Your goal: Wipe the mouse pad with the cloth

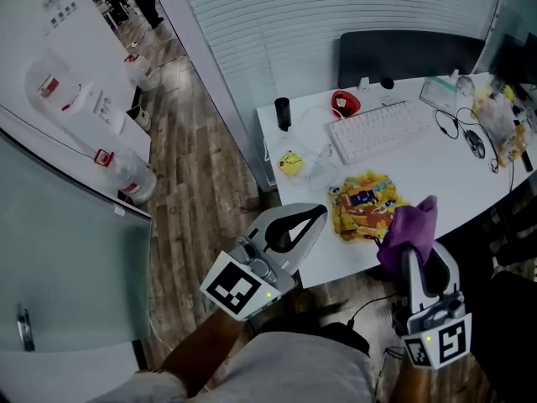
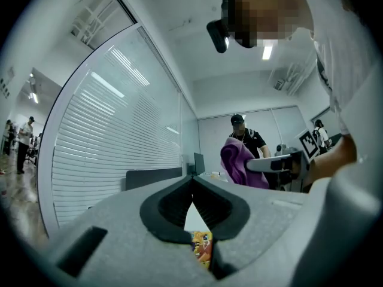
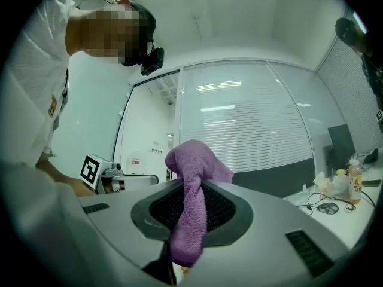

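Observation:
The mouse pad (image 1: pixel 362 204) is yellow with a bright print and lies near the front edge of the white desk (image 1: pixel 470 183); a strip of the mouse pad (image 2: pixel 202 247) shows below the left jaws. My right gripper (image 1: pixel 413 252) is shut on a purple cloth (image 1: pixel 409 232), held just off the desk's front edge, right of the pad. The cloth (image 3: pixel 192 205) hangs bunched through the right gripper (image 3: pixel 191 187). My left gripper (image 1: pixel 320 215) is shut on nothing, in front of the desk's left corner. In its own view the left gripper (image 2: pixel 192 181) points level over the desk.
On the desk behind the pad lie a white keyboard (image 1: pixel 382 128), a red object (image 1: pixel 344 103), a black cup (image 1: pixel 283 112), a small yellow item (image 1: pixel 291 163), cables (image 1: pixel 470 133) and snack packets (image 1: pixel 501 120). A dark chair (image 1: pixel 407 53) stands behind. Glass wall and wood floor lie left.

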`<action>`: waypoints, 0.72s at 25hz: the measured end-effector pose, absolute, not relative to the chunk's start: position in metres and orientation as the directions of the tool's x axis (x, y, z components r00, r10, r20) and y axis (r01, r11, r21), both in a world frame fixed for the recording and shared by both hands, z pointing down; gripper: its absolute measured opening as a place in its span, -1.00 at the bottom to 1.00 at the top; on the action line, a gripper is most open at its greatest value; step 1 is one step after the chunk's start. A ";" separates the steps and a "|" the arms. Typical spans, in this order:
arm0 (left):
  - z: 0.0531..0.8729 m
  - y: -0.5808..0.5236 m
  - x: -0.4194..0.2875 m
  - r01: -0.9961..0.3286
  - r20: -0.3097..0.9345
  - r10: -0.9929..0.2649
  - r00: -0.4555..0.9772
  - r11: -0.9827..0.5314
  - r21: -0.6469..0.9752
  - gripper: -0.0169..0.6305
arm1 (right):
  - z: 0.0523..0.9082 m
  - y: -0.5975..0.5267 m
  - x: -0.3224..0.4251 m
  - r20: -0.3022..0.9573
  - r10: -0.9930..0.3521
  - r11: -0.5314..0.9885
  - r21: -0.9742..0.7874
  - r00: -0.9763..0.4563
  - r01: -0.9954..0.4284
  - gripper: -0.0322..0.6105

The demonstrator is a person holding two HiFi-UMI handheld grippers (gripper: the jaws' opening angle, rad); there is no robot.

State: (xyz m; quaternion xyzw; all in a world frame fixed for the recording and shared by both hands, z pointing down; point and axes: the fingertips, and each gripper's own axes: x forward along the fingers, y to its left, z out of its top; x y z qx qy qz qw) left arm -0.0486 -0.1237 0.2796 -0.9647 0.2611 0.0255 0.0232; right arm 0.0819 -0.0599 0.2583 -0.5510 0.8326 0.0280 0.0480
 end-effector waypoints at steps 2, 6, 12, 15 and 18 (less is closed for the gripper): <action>0.285 -0.130 -0.047 -0.501 -0.052 -0.499 0.865 -0.865 -0.025 -0.90 | 0.261 -0.067 0.081 -0.087 -0.919 0.386 0.005 -0.385 -0.922 -0.70; 0.297 -0.138 -0.041 -0.491 -0.016 -0.491 0.871 -0.871 -0.019 -0.90 | 0.269 -0.082 0.080 -0.032 -0.926 0.375 0.031 -0.376 -0.926 -0.70; 0.318 -0.147 -0.026 -0.475 0.044 -0.476 0.879 -0.880 -0.025 -0.90 | 0.280 -0.106 0.084 0.038 -0.927 0.375 0.038 -0.374 -0.926 -0.70; 0.334 -0.154 -0.015 -0.453 0.080 -0.458 0.885 -0.889 -0.073 -0.90 | 0.291 -0.121 0.088 0.089 -0.920 0.387 0.035 -0.383 -0.922 -0.70; 0.357 -0.161 -0.003 -0.433 0.152 -0.445 0.883 -0.895 -0.102 -0.90 | 0.307 -0.136 0.091 0.165 -0.904 0.404 0.028 -0.395 -0.914 -0.70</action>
